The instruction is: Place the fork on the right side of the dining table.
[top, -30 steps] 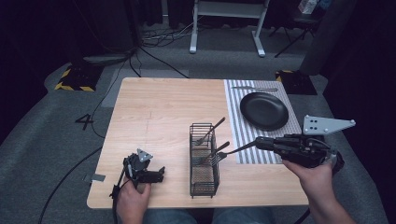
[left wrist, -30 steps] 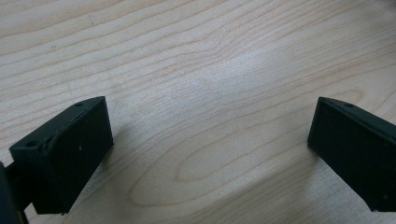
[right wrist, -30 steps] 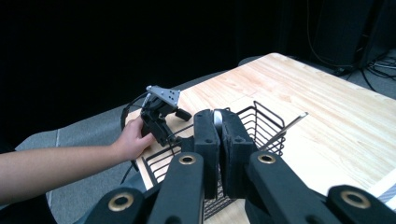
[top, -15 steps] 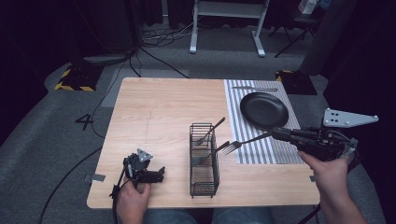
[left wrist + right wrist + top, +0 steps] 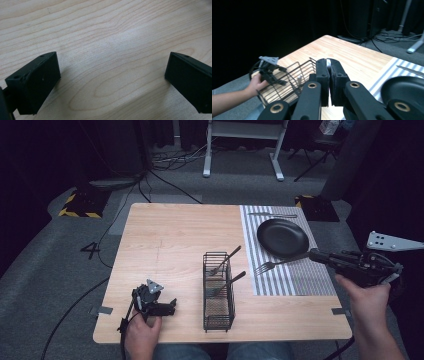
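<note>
My right gripper (image 5: pixel 314 255) hovers past the table's right edge, shut on the handle of a silver fork (image 5: pixel 272 265) whose tines point left over the striped mat (image 5: pixel 280 285). In the right gripper view the jaws of the right gripper (image 5: pixel 328 65) are pressed together with a sliver of metal between them. A black wire basket (image 5: pixel 218 292) stands at the front middle with two utensils leaning in it. The left gripper (image 5: pixel 171 307) rests on the table at the front left, open; in its own view the left gripper (image 5: pixel 112 75) has bare wood between wide jaws.
A black pan (image 5: pixel 282 237) lies on the far part of the mat, with a table knife (image 5: pixel 272 215) behind it. A pale wooden table (image 5: pixel 170 240) stretches left of the basket. Dark floor, cables and a stand lie beyond the far edge.
The right gripper has drawn the fork to the right, away from the basket, so its tines now hang over the mat. The left gripper has stayed put.
</note>
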`<action>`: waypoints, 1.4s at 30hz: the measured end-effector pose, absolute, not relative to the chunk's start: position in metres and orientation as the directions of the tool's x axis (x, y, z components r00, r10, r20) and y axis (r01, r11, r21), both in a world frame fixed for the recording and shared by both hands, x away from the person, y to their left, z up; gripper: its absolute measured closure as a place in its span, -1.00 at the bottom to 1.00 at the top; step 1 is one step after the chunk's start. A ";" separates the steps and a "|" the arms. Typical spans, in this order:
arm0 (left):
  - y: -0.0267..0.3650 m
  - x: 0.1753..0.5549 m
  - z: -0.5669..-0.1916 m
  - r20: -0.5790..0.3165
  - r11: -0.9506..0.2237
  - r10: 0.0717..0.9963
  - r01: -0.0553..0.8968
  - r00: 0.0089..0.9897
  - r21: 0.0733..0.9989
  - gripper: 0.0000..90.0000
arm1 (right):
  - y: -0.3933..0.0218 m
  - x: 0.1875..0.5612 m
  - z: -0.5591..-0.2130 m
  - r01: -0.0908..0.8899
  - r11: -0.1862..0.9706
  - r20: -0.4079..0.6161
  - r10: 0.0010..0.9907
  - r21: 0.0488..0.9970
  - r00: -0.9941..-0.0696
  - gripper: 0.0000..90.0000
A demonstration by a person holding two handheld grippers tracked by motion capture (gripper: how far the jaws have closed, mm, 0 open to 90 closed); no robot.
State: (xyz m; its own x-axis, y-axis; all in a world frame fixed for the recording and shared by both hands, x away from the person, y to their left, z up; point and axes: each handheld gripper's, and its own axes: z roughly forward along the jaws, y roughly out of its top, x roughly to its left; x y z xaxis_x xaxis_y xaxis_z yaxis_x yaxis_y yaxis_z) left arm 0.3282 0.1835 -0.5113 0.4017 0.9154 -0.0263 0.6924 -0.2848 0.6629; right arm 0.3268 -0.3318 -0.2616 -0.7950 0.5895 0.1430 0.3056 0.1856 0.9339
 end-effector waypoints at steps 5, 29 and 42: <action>0.184 0.328 -0.511 -0.026 -0.285 0.915 0.693 0.402 0.663 -1.00 | -0.342 0.336 -0.270 0.334 0.177 0.156 0.626 0.926 -0.764 0.93; 0.184 0.328 -0.511 -0.026 -0.285 0.915 0.692 0.402 0.663 -1.00 | -0.366 0.385 -0.315 0.459 0.138 0.219 0.736 0.878 -0.640 0.93; 0.184 0.328 -0.511 -0.027 -0.285 0.915 0.692 0.402 0.663 -1.00 | -0.365 0.400 -0.336 0.502 0.134 0.237 0.760 0.855 -0.605 0.93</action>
